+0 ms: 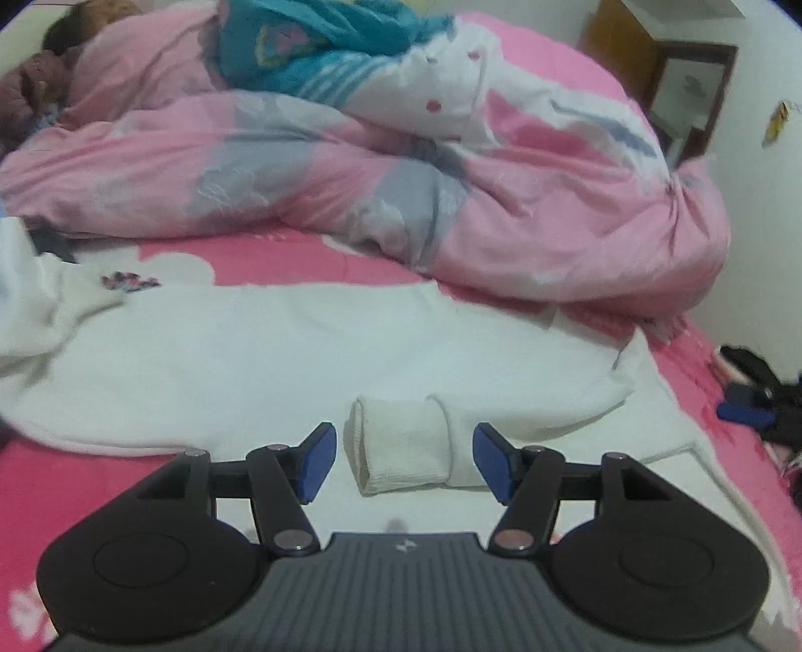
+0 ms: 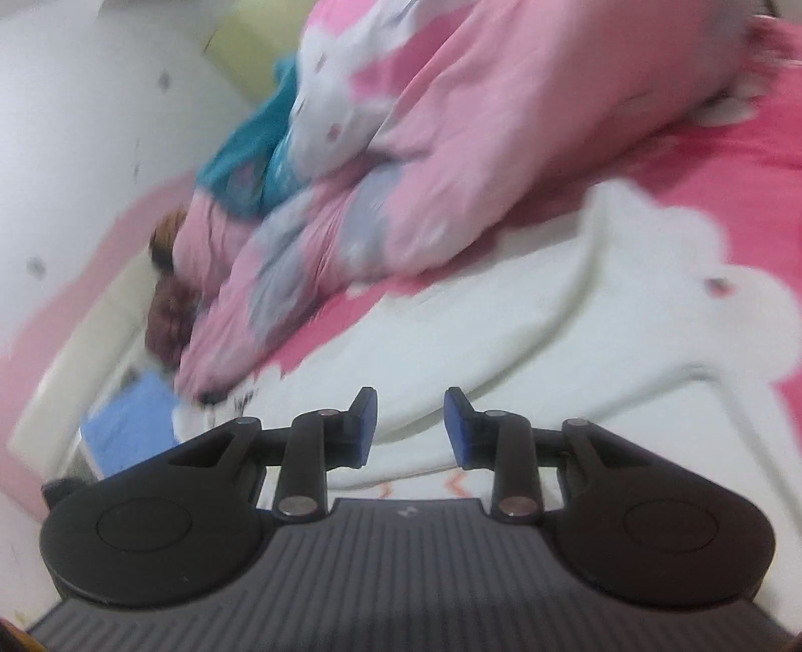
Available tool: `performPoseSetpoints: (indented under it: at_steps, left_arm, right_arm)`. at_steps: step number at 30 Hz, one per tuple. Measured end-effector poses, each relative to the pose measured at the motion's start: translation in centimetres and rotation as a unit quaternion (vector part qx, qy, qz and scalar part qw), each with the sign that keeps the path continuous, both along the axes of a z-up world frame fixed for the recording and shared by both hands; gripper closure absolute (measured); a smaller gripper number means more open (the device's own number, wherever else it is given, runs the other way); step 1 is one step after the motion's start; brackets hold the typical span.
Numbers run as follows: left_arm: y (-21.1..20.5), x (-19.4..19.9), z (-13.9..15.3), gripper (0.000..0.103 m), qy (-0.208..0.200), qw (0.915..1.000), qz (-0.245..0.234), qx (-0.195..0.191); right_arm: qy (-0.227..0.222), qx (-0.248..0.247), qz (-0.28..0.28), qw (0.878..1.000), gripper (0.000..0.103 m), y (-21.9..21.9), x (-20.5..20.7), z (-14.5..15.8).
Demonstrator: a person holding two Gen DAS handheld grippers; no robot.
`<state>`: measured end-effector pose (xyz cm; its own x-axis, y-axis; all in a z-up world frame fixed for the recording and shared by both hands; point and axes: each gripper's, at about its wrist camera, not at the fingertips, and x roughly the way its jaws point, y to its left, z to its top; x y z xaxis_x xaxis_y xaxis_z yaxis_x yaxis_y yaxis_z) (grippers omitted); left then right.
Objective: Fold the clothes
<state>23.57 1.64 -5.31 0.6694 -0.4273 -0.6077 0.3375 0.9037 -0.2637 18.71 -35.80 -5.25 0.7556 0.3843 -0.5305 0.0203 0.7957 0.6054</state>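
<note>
White sweater (image 1: 301, 351) is lying spread flat across the near part of the bed (image 1: 280, 261), which is wearing a bright pink sheet with white shapes; the garment's ribbed cuff (image 1: 401, 444) is lying folded in on top of the sweater, at its near edge; the left claw (image 1: 405, 461) is hovering just in front of that cuff with its blue pads (image 1: 318, 461) spread wide, one on each side of the cuff and not touching it, gripping nothing. Beyond the sweater, a pink, grey and white duvet (image 1: 451, 200) is lying bunched in a long heap; a teal cloth (image 1: 311, 45) is sitting on top of that heap, farther still from the sweater; a dark pile of things (image 1: 757, 396) is showing off the bed to the sweater's right, too small to make out.

Seen from the right wrist, the view is tilting and blurring; the right claw (image 2: 408, 426) is hanging above the sweater (image 2: 501, 351) with its pads (image 2: 456, 426) apart at a moderate gap, nothing between them; the duvet (image 2: 451, 165) is lying beyond the sweater here too; a blue rectangle (image 2: 130, 426) is showing to the sweater's left, by the wall, too blurred to identify.
</note>
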Motion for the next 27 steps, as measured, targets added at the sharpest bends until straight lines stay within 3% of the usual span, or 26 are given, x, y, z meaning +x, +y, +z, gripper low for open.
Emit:
performPoseSetpoints:
  at_steps: [4,10,16,21,24,27]
  left_arm:
    - [-1.3,0.8,-2.3,0.042,0.003,0.9997,-0.02,0.015]
    - [-1.3,1.4,-4.9,0.048,0.008,0.9998,-0.018,0.011]
    - [-0.9,1.2,-5.0,0.054,-0.001,0.9997,-0.023,-0.003]
    - [0.5,1.8,-4.8,0.055,0.007,0.9981,-0.011,-0.059]
    - [0.7,2.8,-5.1,0.056,0.031,0.9963,-0.003,-0.08]
    - [0.7,3.8,-5.6,0.074,0.051,0.9942,0.01,-0.095]
  right_arm:
    - [0.034,-0.039,0.048,0.998,0.074,4.3,4.3,-0.4]
    - [0.1,-0.094,0.046,0.99,0.077,6.2,10.8,-4.1]
    - [0.059,-0.105,0.034,0.992,0.076,7.1,14.6,-4.9]
    - [0.016,-0.029,-0.001,0.999,0.076,5.6,12.0,-3.1]
    - [-0.015,-0.006,-0.037,0.999,0.076,3.3,7.6,-1.2]
    - [-0.019,0.002,-0.081,0.997,0.075,0.2,2.5,-0.8]
